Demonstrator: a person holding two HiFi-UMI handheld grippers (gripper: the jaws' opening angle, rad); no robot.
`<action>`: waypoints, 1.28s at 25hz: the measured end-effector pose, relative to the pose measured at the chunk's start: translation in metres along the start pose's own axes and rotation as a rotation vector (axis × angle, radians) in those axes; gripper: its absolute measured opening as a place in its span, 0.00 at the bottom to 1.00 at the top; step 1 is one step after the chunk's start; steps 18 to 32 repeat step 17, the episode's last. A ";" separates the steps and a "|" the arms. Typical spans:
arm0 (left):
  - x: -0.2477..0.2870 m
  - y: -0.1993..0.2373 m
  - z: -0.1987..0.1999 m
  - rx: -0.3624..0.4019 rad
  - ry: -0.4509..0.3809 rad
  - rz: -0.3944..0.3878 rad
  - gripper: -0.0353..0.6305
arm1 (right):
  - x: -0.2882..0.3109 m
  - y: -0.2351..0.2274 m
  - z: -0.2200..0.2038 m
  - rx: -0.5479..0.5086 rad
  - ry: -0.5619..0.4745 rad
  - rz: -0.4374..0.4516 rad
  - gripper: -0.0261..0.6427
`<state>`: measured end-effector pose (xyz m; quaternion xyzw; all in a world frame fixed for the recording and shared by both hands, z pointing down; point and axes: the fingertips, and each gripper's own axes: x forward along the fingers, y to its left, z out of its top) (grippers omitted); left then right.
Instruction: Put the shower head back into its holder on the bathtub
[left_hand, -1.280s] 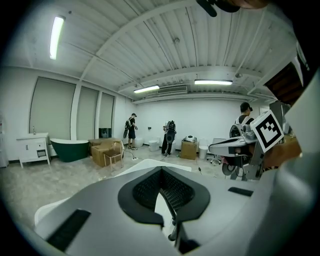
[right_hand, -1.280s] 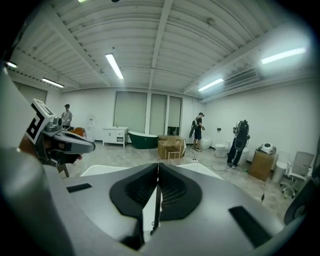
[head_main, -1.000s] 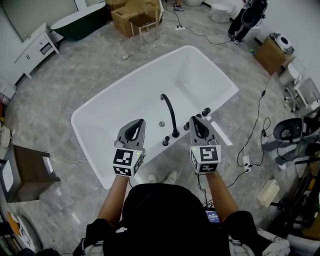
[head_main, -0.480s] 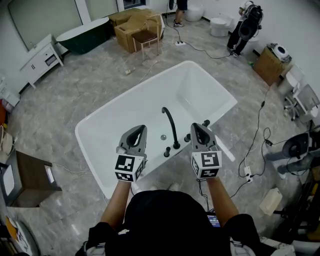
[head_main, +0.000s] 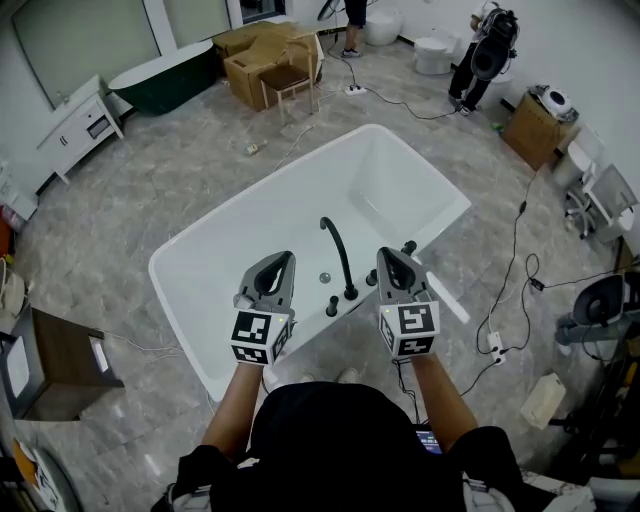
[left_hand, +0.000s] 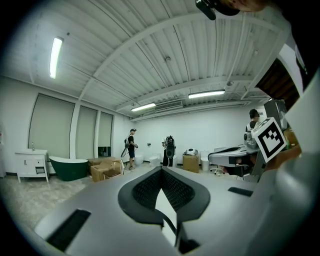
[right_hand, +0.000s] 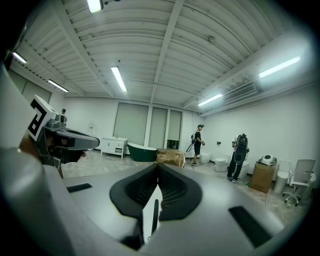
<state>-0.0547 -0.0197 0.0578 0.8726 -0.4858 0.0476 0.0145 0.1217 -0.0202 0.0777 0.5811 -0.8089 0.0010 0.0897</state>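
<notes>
Since both sets of jaws are clenched on nothing, we hold the left gripper (head_main: 281, 259) and right gripper (head_main: 386, 254) idly flanking the faucet (head_main: 337, 245) over the tub (head_main: 195, 245) rim, where what may be the shower head (head_main: 409, 246) stands.

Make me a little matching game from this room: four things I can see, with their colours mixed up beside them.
Things:
1. curved faucet
2. big bathtub
3. far tub by the wall
4. cardboard boxes

Colours:
a. brown
b. white
c. black
d. dark green

Pairs: 1-c, 2-b, 3-d, 4-a
</notes>
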 end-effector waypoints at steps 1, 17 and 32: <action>0.000 0.000 0.000 -0.001 0.001 -0.001 0.07 | 0.000 0.000 0.000 0.000 0.000 0.000 0.08; -0.002 0.009 -0.010 0.016 0.010 0.021 0.07 | 0.002 0.005 -0.004 0.000 0.012 0.003 0.08; -0.002 0.009 -0.010 0.016 0.010 0.021 0.07 | 0.002 0.005 -0.004 0.000 0.012 0.003 0.08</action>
